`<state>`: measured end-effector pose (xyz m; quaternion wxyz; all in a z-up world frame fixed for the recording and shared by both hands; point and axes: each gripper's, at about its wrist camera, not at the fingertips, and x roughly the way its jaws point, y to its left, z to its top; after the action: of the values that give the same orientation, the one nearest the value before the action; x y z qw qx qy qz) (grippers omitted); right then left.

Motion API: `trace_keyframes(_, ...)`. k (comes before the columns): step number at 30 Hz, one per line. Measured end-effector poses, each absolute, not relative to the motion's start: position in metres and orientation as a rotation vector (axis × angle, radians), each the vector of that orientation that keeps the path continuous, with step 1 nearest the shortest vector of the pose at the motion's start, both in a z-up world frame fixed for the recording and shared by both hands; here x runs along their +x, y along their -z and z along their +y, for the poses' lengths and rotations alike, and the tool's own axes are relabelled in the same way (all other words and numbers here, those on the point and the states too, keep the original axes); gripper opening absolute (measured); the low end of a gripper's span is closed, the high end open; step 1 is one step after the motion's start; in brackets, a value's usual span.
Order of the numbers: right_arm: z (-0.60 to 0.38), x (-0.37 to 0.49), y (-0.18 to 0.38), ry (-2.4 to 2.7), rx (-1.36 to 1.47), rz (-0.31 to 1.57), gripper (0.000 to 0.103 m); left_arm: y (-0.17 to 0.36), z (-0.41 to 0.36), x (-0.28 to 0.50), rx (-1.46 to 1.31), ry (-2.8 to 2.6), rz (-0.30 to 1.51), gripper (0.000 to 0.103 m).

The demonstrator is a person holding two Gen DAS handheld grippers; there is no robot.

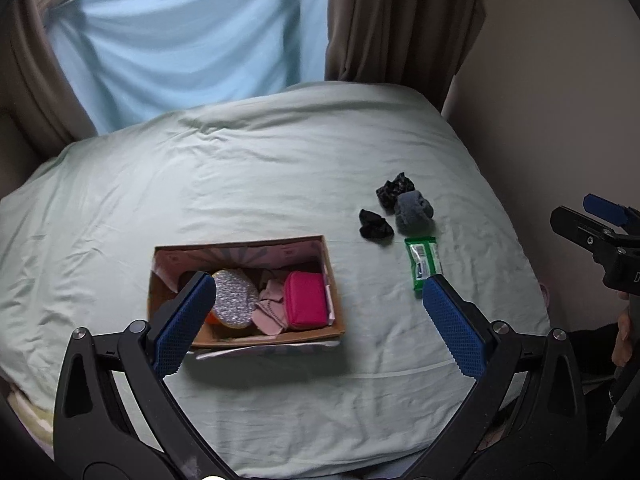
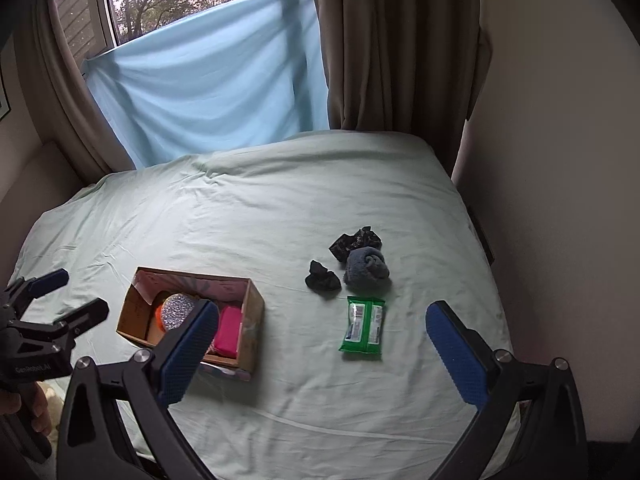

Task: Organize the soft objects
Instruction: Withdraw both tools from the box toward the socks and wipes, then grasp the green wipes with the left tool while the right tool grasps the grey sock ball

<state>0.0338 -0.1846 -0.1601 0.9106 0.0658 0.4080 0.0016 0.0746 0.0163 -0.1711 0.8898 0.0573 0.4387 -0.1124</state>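
Four soft things left on the pale green bedsheet (image 2: 280,208); both grippers wide open, holding nothing.

Bring your right gripper (image 2: 320,320) down over the green plastic wipes packet (image 2: 362,328), nearest the open cardboard box (image 2: 250,320), pinch across its short width, and keep your left gripper (image 1: 320,300) clear of the box mouth.

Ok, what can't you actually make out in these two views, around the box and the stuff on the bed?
- Cardboard box contents: the left wrist view's left finger covers the left end; in the right wrist view a finger hides the middle.
- Orange item: only a sliver shows beside the silver pad.
- Green packet: label print too small to read.
- Dark patterned bundle: partly behind the grey roll.
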Motion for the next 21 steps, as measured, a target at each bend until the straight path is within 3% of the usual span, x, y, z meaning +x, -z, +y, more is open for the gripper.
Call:
trace_keyframes(9, -0.249, 0.084, 0.196, -0.114, 0.059, 0.89, 0.103, 0.23, -0.077, 0.108, 0.108, 0.253, 1.014, 0.103)
trace_keyframes(21, -0.299, 0.184, 0.302, -0.339, -0.049, 0.948, 0.103, 0.353, -0.182, 0.154, 0.1, 0.324, 1.118, 0.103)
